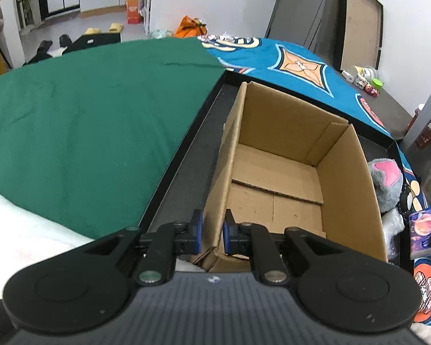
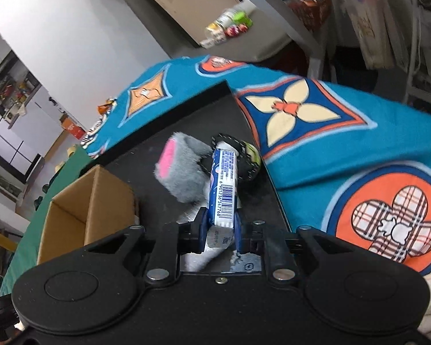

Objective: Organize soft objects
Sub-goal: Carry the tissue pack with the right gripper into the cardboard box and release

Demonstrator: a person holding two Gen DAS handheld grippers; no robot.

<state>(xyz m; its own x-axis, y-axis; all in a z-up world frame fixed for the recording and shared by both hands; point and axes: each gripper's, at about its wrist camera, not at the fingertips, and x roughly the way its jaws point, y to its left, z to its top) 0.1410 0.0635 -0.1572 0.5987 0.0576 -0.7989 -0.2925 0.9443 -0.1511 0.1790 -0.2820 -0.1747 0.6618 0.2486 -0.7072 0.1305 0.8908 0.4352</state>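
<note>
One cardboard box [image 1: 287,172] on the black tray [image 1: 186,155], left gripper [image 1: 212,231] clamped on its near wall, right gripper [image 2: 219,230] pinching one tissue pack [image 2: 224,189] above the tray, one grey plush [image 2: 181,172] just beyond, two cloths on the table [image 1: 373,100].

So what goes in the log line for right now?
left gripper: shut on box wall | right gripper: shut on tissue pack | cardboard box: empty

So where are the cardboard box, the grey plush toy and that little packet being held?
cardboard box [image 1: 275,172]: left wrist view, inside floor.
grey plush toy [image 2: 184,178]: right wrist view, furry grey side.
packet [image 2: 225,184]: right wrist view, barcode face.
</note>
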